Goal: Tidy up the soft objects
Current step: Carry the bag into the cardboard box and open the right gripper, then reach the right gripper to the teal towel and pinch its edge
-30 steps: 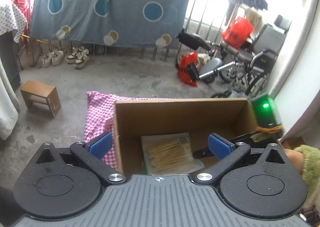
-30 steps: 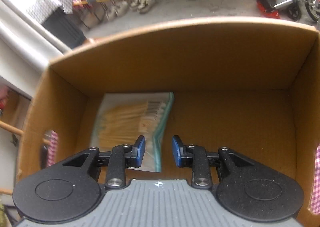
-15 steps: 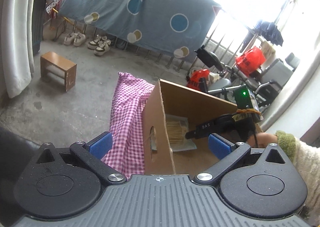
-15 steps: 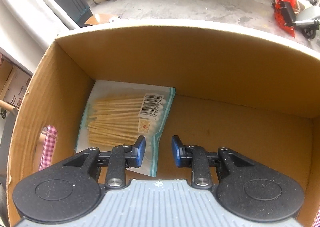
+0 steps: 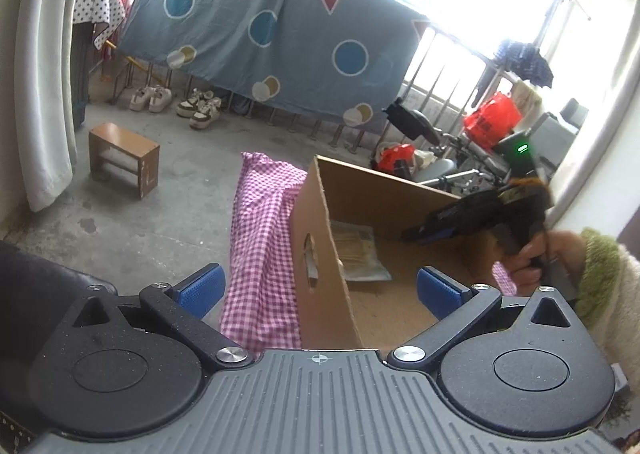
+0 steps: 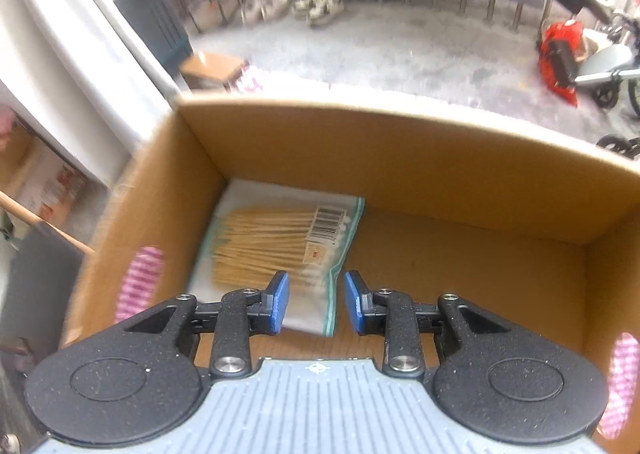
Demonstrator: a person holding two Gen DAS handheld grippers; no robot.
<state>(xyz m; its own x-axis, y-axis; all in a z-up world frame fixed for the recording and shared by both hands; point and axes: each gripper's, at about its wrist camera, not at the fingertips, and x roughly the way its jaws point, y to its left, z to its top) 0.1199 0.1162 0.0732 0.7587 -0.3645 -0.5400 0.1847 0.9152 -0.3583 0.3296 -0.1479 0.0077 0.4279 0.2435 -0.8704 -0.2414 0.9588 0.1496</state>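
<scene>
Grey concrete floor (image 5: 168,209) runs back to a railing hung with a blue sheet (image 5: 260,37) printed with circles and triangles; shoes (image 5: 176,103) line up beneath it, and a small wooden stool (image 5: 122,157) stands out on the floor. Nearer, a pink-and-white checked cloth (image 5: 260,250) covers the table and drapes over its left edge. On it sits an open cardboard box (image 5: 320,274) with a hand slot cut in its left wall.

Inside the box, in the far left corner of its bottom, lies a bag of cotton swabs (image 6: 280,250): flat, clear plastic with a pale green edge, wooden sticks packed side by side, white tips, and a barcode sticker near the right end (the print is too small to read). It lies flat and nothing touches it.

The right gripper (image 6: 313,302) hangs over the box, pointing steeply down, its blue-padded jaws a little apart with nothing between them, above the bag's near right corner. A hand (image 5: 536,254) in a cream sleeve with a green cuff holds it. The left gripper (image 5: 320,290) has its jaws wide apart and empty, straddling the box's left wall in view.
</scene>
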